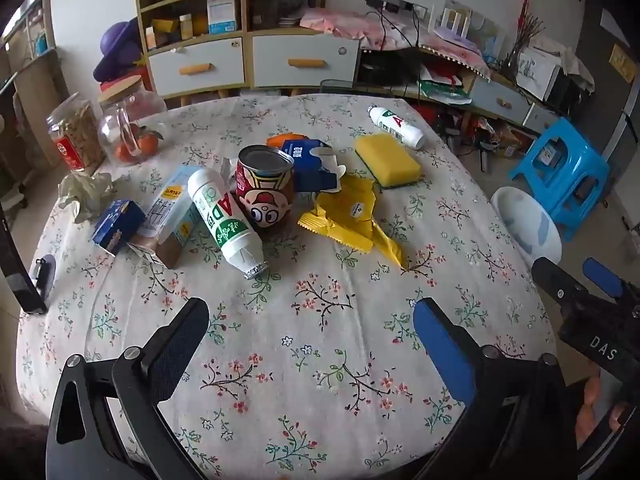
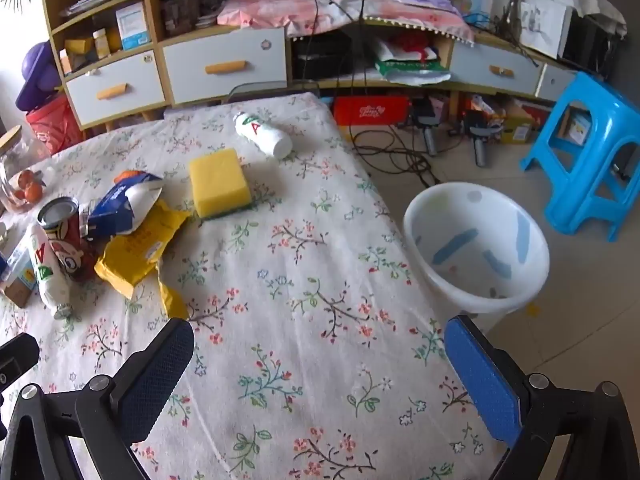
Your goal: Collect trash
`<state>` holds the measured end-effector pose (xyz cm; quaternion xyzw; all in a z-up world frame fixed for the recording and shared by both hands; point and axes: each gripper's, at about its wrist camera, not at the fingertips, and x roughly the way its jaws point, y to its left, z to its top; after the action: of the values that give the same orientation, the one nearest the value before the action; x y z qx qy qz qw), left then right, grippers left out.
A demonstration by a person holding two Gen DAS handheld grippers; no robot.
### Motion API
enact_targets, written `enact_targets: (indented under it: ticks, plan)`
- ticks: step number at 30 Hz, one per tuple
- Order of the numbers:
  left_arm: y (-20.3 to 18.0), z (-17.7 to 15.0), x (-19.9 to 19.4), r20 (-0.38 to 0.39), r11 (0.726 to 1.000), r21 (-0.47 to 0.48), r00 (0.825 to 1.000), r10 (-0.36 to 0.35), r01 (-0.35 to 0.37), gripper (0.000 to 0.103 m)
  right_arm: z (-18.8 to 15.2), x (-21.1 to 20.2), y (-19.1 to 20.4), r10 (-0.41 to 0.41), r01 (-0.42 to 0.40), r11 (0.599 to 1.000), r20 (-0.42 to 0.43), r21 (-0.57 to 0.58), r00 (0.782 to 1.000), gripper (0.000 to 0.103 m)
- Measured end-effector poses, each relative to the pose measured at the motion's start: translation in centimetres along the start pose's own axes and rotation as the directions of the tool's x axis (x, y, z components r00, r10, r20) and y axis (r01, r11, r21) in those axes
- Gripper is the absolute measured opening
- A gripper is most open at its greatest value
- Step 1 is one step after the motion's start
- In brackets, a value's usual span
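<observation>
While angled down over tablecloth (image 1: 320, 320), left hand-held gripper (image 1: 308, 320) and right hand-held gripper (image 2: 316, 344) gape wide, empty.

Left gripper (image 1: 310, 318): black angular frame with triangular cut-outs, silver round screws at the linkage joints. One finger (image 1: 180, 340) carries a dark navy textured pad, the other a bright blue pad.

Right gripper (image 2: 320, 354): same build, black arms, silver screws, one dark navy mesh-textured pad, one bright blue pad (image 2: 482, 380). Seen from the left wrist view, its black body bears white lettering "DAS".
</observation>
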<state>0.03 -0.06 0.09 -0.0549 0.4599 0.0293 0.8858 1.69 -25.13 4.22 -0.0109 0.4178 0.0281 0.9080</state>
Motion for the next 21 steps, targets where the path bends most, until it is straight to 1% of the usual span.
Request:
enact_targets:
  ticks: [2,3,4,6,7,21]
  plan:
    - [0.0,0.1,-0.1,0.011,1.000,0.014,1.000,0.001,-0.001,0.103,0.2,-0.4,0.1,-0.002,0.002,1.000,0.010,0.003,1.000,0.103]
    - [-0.1,-0.5,-0.3,0.020,1.000,0.019,1.000,0.007,-0.007,0.103,0.4,-0.6,0.1,-0.003,0.003,1.000,0.016,0.006,1.000,0.103]
    - [0.0,-0.3,0.0,0.010,1.000,0.011,1.000,0.005,-0.005,0.103,-0.1,-0.2,0.0,-0.003,0.003,1.000,-0.011,0.001,1.000,0.103]
    - [-0.3,-0.6,-0.4,0.030,1.000,0.017,0.999,0.017,-0.018,0.103,0.0,0.2,0.2,-0.004,0.004,1.000,-0.022,-0.004,1.000,0.103]
    - [-0.1,-0.5,-0.4,0.031,1.000,0.015,0.999,0.016,-0.017,0.103,-0.2,0.2,0.3,-0.007,0.007,1.000,-0.012,-0.008,1.000,0.103]
    - [-0.3,-0.5,-0.7,0.046,1.000,0.023,0.999,0.019,-0.020,0.103,-0.4,0.4,0.4,-0.004,0.004,1.000,-0.030,-0.009,1.000,0.103]
